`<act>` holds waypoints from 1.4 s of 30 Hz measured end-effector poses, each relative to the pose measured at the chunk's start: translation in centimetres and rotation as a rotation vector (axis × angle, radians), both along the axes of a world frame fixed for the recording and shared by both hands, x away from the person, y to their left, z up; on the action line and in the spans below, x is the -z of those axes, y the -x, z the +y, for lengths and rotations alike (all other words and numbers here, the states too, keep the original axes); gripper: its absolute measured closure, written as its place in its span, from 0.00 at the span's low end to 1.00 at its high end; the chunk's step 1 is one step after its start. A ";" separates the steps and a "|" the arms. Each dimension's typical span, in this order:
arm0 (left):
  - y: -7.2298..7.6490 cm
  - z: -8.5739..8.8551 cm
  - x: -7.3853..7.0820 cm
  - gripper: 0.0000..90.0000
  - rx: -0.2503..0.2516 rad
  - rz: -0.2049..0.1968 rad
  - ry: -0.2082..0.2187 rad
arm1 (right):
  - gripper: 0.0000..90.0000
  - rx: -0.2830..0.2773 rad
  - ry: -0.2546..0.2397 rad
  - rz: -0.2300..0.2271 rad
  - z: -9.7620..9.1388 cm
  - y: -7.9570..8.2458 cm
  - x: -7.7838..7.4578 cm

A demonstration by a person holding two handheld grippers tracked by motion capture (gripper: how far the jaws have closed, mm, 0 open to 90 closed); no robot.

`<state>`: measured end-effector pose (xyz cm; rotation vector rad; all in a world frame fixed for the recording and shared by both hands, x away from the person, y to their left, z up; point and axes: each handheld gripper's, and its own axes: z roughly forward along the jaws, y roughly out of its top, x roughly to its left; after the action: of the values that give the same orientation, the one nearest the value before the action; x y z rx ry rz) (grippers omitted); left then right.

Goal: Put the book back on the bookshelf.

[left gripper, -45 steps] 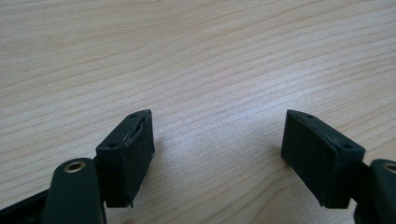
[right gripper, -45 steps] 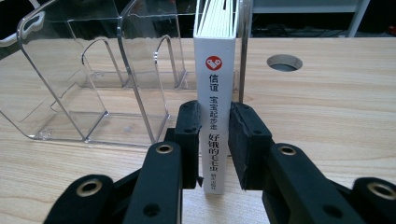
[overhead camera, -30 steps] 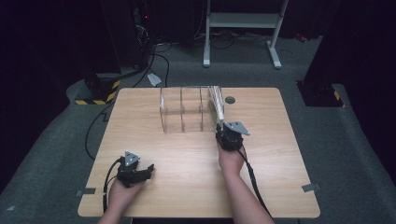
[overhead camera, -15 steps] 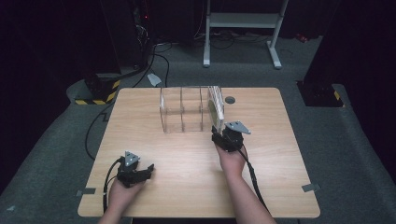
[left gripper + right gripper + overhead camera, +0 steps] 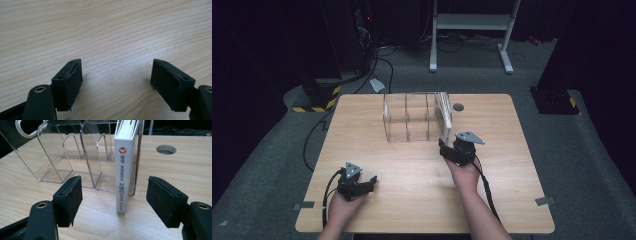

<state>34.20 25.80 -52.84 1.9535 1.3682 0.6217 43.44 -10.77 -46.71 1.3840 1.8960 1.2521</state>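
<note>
Wooden table (image 5: 412,165) — clear rack (image 5: 409,117), book (image 5: 124,170)

A dim room with grey carpet around a light wooden table.

The table (image 5: 362,210) has rounded corners and a round cable hole (image 5: 458,106) near its far edge. Grey carpet floor (image 5: 272,165) surrounds it, fading into darkness at the sides. A white metal stand (image 5: 472,22) sits at the back. Black cables (image 5: 377,55) run across the floor, beside a dark base with yellow-black hazard tape (image 5: 314,102). Small tape strips (image 5: 544,201) mark the carpet.
</note>
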 end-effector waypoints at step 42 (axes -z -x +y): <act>-0.1 0.0 0.0 0.28 0.002 -0.001 0.002 | 0.28 0.149 0.185 0.114 -13.6 8.2 4.7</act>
<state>34.29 25.78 -52.86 1.9527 1.3661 0.6201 35.25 -24.40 -51.45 1.4937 1.8913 0.9202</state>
